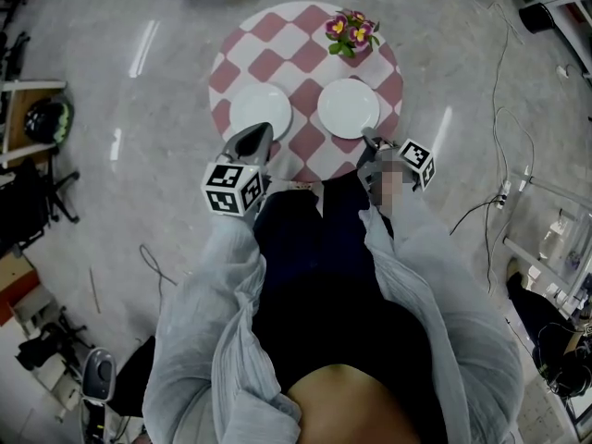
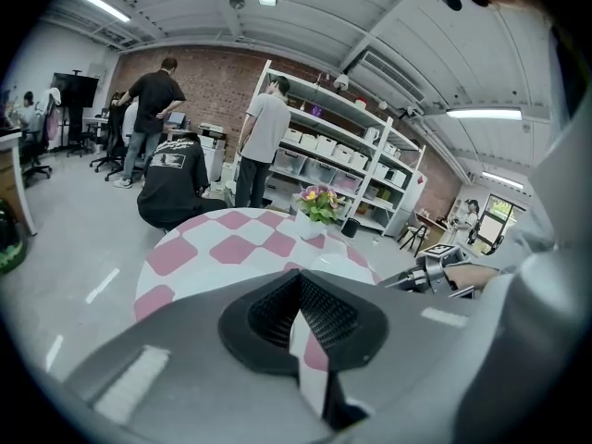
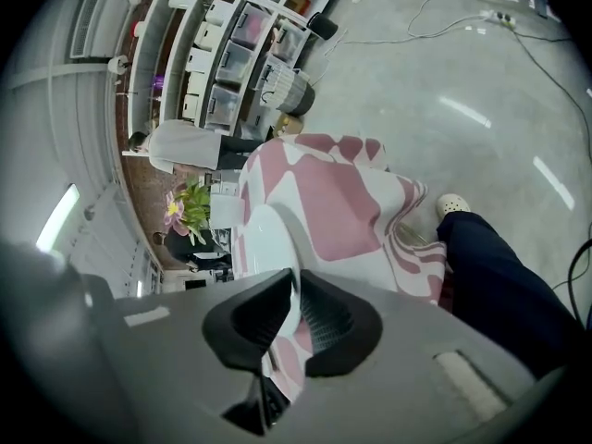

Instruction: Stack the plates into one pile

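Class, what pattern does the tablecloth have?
The tablecloth has pink-and-white checks, clearest in the head view.

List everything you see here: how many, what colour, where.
Table: one, round, pink-and-white checked cloth, before the person.
Plates: two, white, side by side on table: left plate, right plate.
Flower pot: one, pink and yellow blooms, table's far edge.
Shelving: one, white, holding boxes, beyond table.
Bystanders: at least three, dark or grey tops, near shelving.
Left hand-held gripper: one, grey, jaws together, at left plate's near rim.
Right hand-held gripper: one, grey, shut on right plate's near rim.
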Demonstrator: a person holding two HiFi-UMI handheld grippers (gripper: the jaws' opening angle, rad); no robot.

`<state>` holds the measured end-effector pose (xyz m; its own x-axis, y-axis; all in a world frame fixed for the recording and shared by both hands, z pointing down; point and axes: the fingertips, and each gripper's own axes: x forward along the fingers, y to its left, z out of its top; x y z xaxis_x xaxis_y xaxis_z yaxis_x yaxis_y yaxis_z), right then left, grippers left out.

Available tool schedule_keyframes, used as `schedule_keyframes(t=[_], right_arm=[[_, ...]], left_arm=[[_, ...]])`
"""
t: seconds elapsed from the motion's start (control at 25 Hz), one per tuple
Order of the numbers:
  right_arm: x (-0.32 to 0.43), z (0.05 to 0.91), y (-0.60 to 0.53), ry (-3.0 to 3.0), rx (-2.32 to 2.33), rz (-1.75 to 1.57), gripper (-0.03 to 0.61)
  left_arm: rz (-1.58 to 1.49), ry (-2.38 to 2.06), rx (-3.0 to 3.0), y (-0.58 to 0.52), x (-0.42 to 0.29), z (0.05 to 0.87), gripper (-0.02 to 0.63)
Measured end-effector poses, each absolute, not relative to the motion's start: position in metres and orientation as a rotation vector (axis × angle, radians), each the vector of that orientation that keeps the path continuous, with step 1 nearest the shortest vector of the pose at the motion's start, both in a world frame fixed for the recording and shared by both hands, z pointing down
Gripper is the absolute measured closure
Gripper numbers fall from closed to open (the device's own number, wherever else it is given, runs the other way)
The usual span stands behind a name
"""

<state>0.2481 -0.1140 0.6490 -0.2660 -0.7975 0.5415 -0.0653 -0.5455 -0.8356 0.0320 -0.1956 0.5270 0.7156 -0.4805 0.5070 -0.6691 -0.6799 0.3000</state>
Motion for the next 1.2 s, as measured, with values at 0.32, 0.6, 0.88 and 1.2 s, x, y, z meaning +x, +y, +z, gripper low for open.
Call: schedule_keyframes(t=[0.32,0.6,0.88,1.2], right_arm=[[0.241,0.629,-0.118,1.146,-1.409,-1.778,0.56],[0.244,0.601,-0.132,1.251,-1.392,-1.682,0.563],[0.245,0.583,-0.133,1.273,-1.371,-1.617,0.563],[0.228,0.572,-0.14,1.324,-1.32,-1.631,0.563]], left_arm=[[0.531,-0.888,2.456,-0.195,0.026,0.525,0.599],[0.531,-0.884,2.464,-0.19,0.02,0.524,0.6],[0.514,-0.898,2.472,-0.187,0.009,0.522,0.6],[0.474,-0.949,2.452,-0.183,-0.008,0.52,0.6]])
